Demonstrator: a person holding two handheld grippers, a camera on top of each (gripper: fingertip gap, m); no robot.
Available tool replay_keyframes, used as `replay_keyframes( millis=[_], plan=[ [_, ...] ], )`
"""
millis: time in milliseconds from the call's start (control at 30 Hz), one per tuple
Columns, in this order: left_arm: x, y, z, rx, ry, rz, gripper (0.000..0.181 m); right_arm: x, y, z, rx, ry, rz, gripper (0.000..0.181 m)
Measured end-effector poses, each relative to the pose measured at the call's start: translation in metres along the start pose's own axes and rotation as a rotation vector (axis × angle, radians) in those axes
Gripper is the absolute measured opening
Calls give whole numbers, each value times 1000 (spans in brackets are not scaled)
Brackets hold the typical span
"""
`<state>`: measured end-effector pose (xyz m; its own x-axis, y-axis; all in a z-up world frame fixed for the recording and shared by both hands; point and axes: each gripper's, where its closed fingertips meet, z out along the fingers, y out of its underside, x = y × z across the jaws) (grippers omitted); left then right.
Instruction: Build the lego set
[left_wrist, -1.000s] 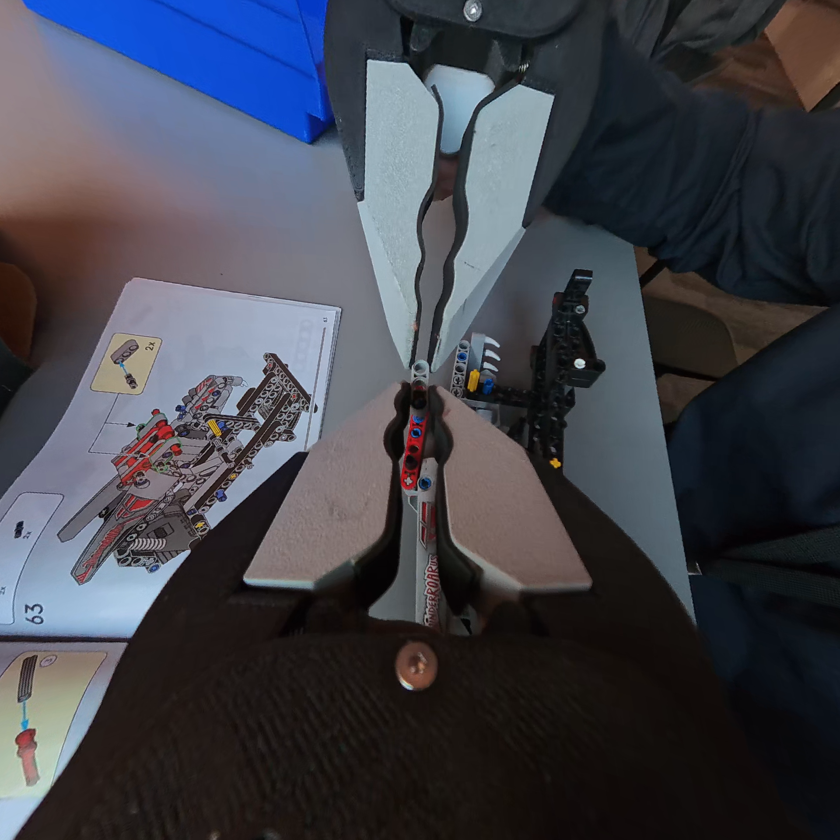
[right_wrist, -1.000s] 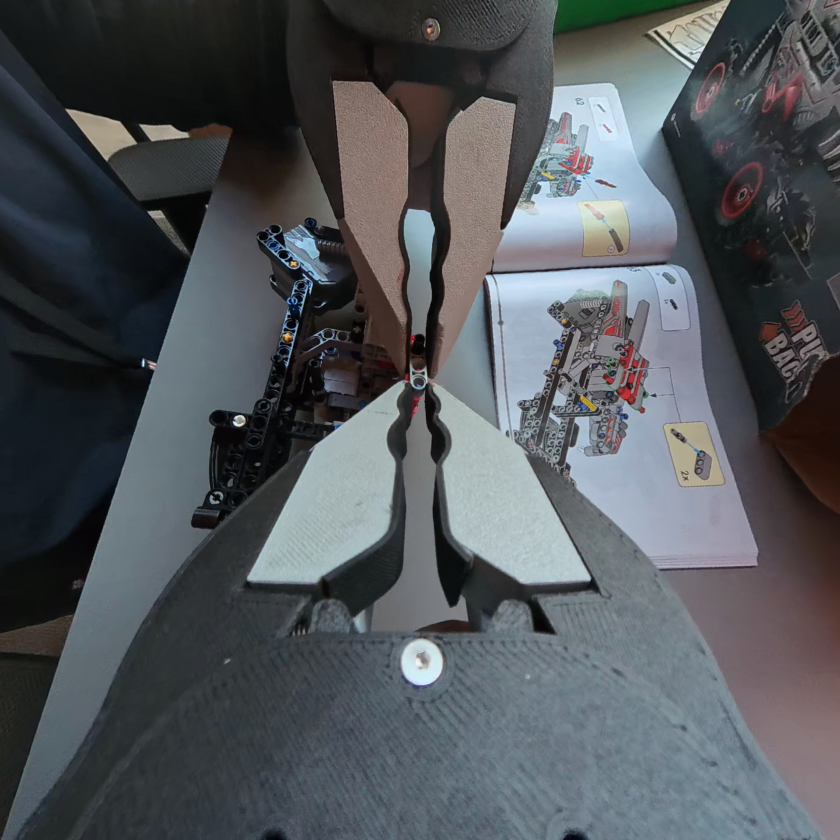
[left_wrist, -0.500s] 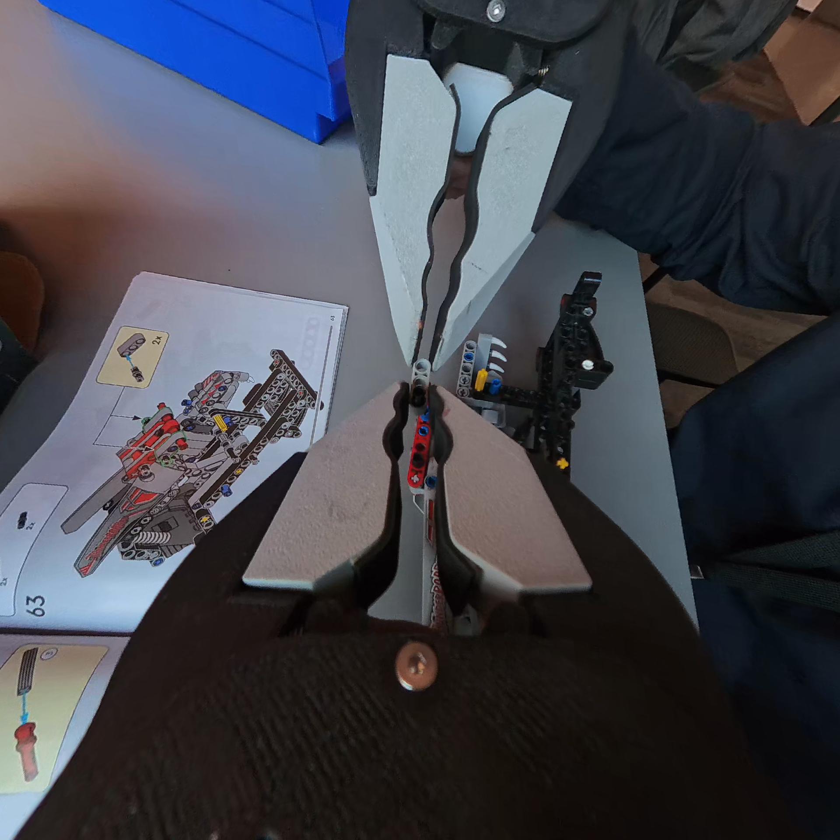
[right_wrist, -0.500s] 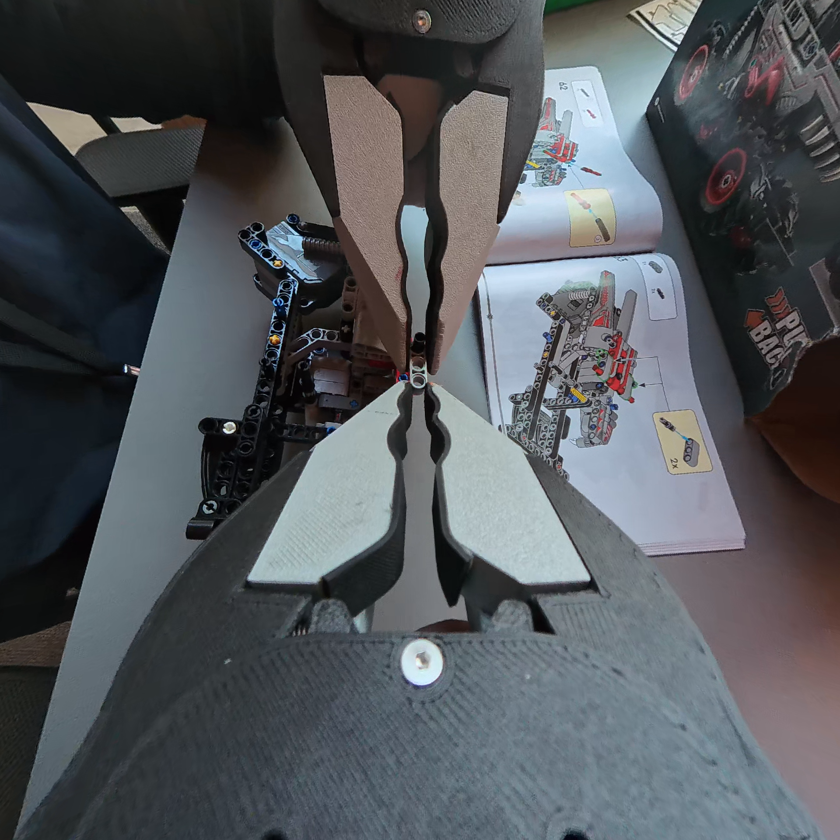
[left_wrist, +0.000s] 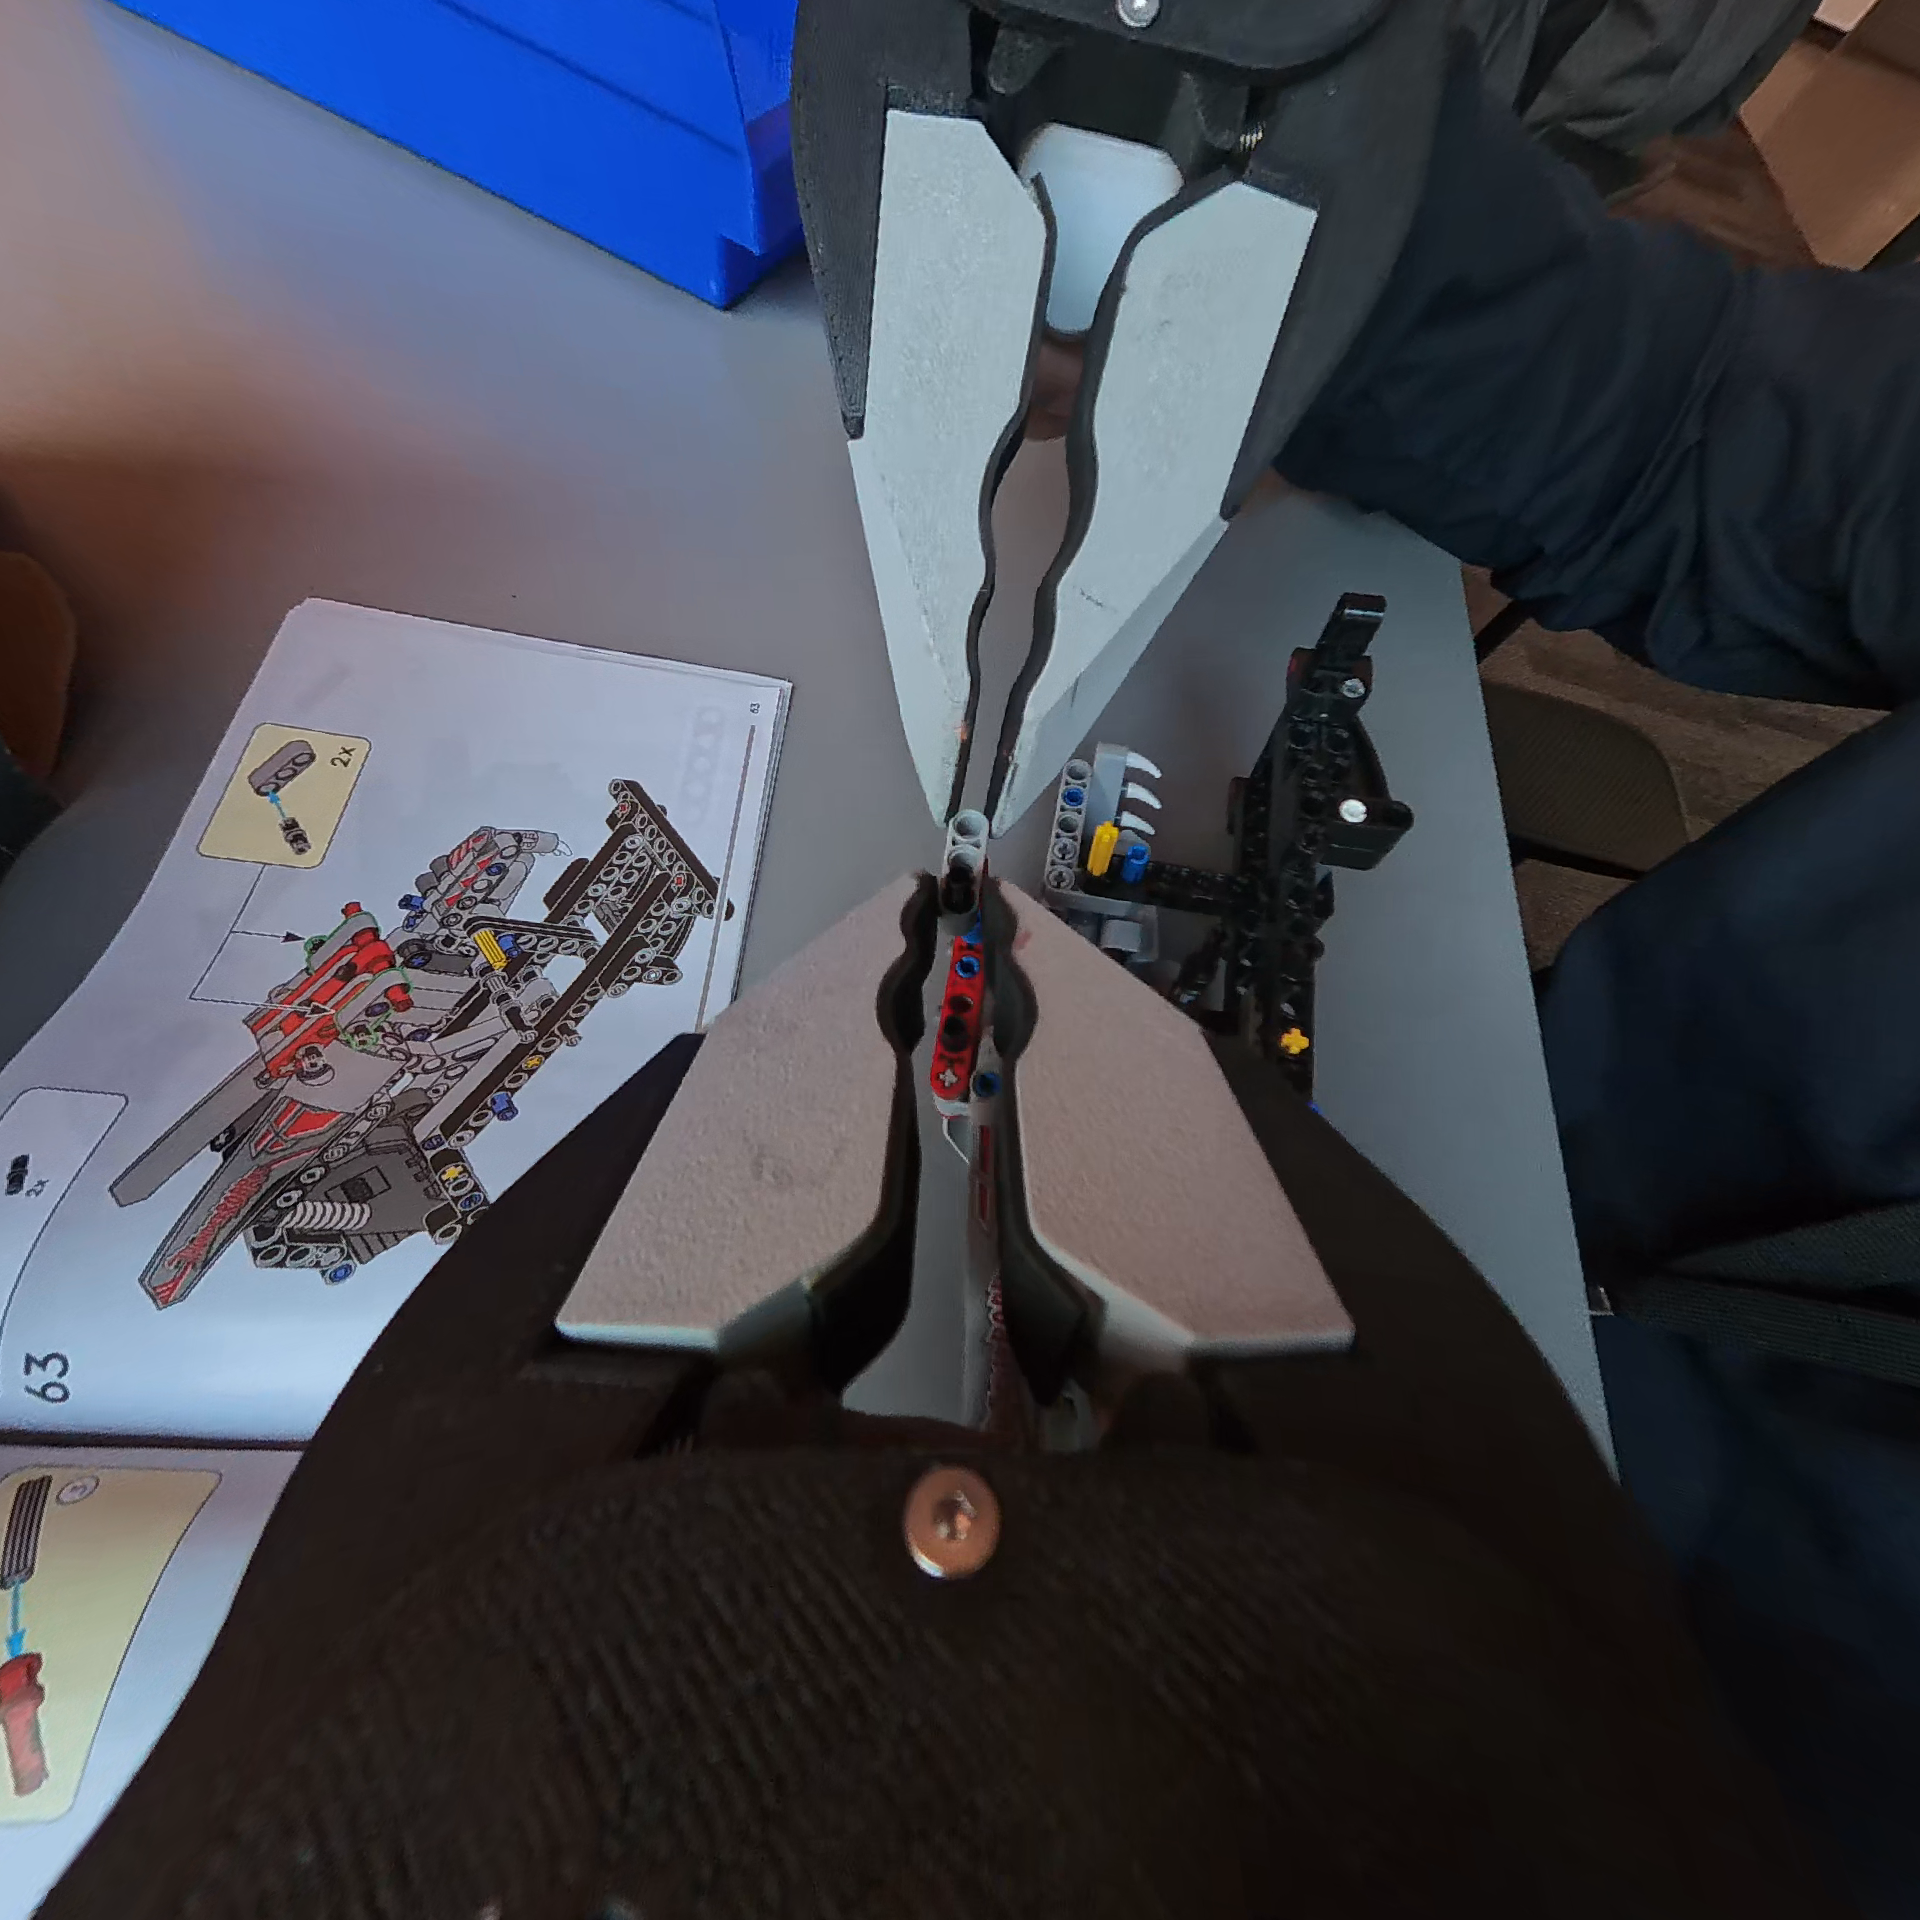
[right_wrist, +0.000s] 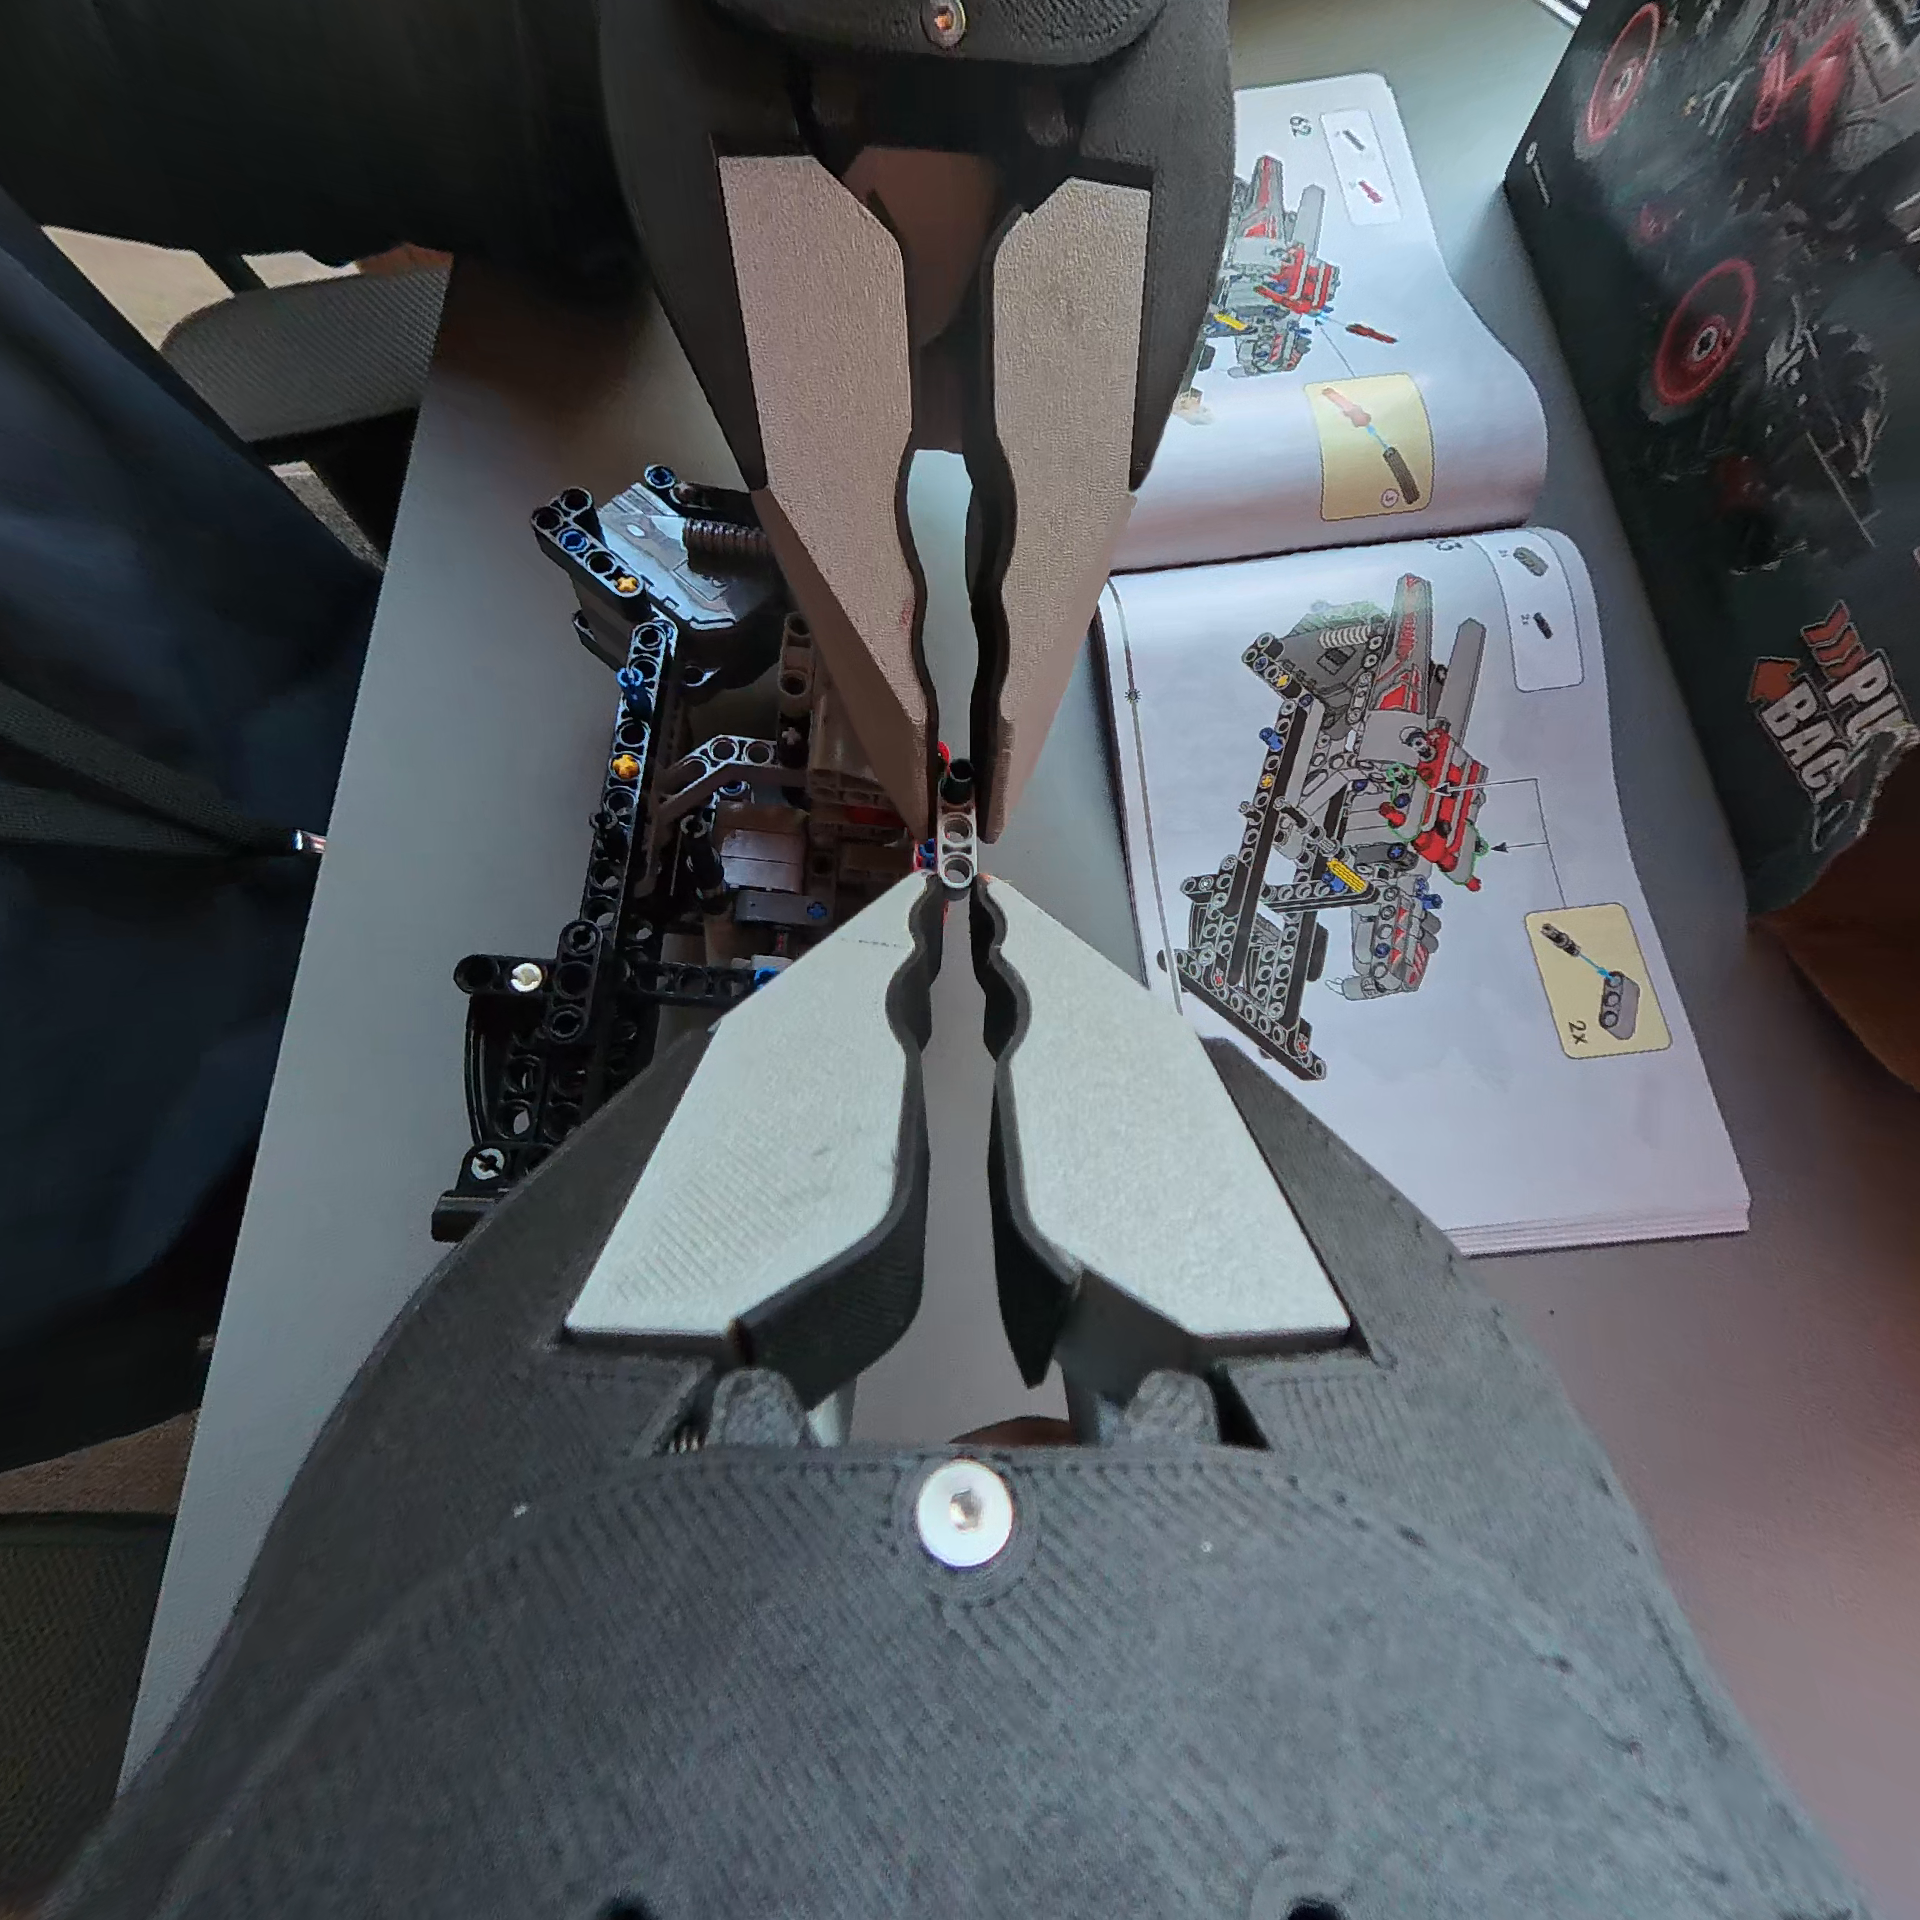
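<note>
A small light-grey two-hole plastic connector (right_wrist: 956, 850) is pinched in the right gripper (right_wrist: 958, 883) jaws and offered, above the half-built black chassis (right_wrist: 613, 831), to the red-and-grey panel assembly (left_wrist: 961, 1023) clamped steady by the left gripper (left_wrist: 961, 914).

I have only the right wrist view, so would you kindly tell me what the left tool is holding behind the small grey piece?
Observer: The left tool is shut on a red beam assembly with blue pins; the small grey piece sits at its tip.
Operator: Thank you. Anything beyond the booklet?
Observer: A blue bin stands on the table past the booklet.
Operator: And on the black chassis?
Observer: On the black chassis, white claw-shaped pieces stick out.
</note>
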<state>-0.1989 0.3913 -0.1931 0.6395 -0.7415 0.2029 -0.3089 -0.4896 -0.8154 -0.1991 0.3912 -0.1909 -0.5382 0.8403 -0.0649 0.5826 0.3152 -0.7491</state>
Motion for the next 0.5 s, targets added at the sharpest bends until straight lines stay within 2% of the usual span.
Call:
replay_keyframes(
  millis=[500],
  plan=[
    [3, 8, 3, -64, 11, 45, 4, -3, 3, 4, -72, 31, -55, 2]
  ],
)
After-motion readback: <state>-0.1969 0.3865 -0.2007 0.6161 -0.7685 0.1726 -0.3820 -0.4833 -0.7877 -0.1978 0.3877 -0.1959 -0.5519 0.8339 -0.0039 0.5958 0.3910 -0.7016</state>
